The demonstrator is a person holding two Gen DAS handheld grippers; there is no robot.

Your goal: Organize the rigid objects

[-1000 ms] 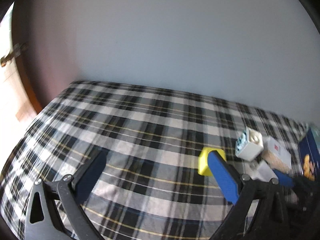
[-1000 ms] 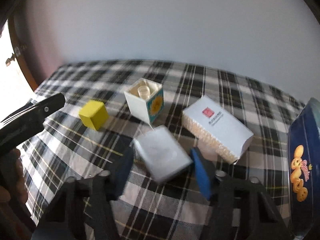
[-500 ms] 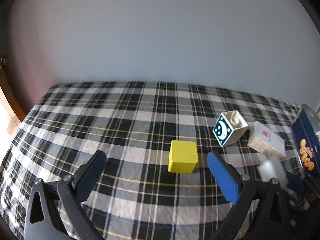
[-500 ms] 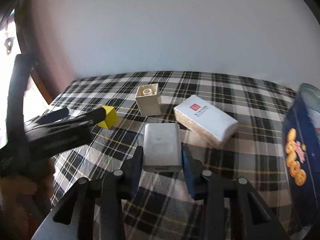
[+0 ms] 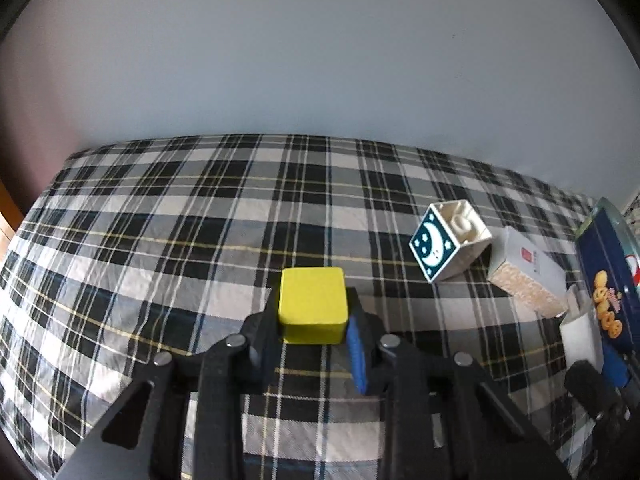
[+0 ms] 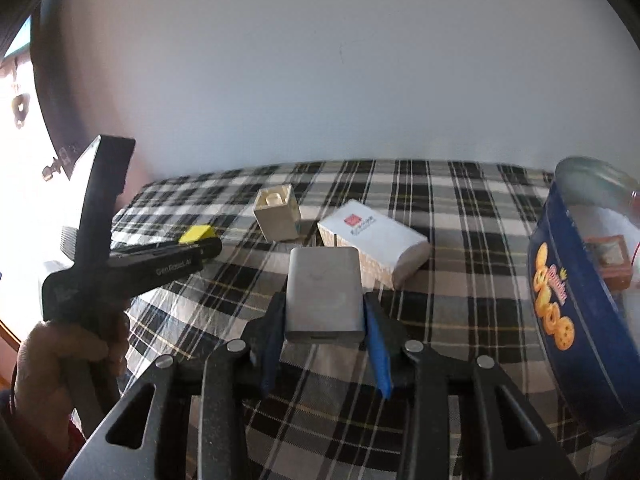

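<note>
My left gripper (image 5: 313,334) is shut on a yellow cube (image 5: 312,304) over the plaid tablecloth (image 5: 180,240). My right gripper (image 6: 323,334) is shut on a flat grey metal box (image 6: 324,292) and holds it above the cloth. A white toy block with a moon picture (image 5: 450,246) and a white paper-wrapped packet (image 5: 528,276) lie to the right of the cube. In the right wrist view the block (image 6: 277,218) and the packet (image 6: 376,240) lie beyond the grey box, and the left gripper (image 6: 200,242) holds the yellow cube (image 6: 196,234) at the left.
A round blue cookie tin (image 6: 580,304) stands open at the right, with a small brown box inside; it also shows at the right edge of the left wrist view (image 5: 608,280). A pale wall runs behind the table. The person's hand (image 6: 64,364) grips the left tool.
My left gripper swung toward the yellow cube and closed on it. My right gripper closed on the grey box and raised it off the cloth.
</note>
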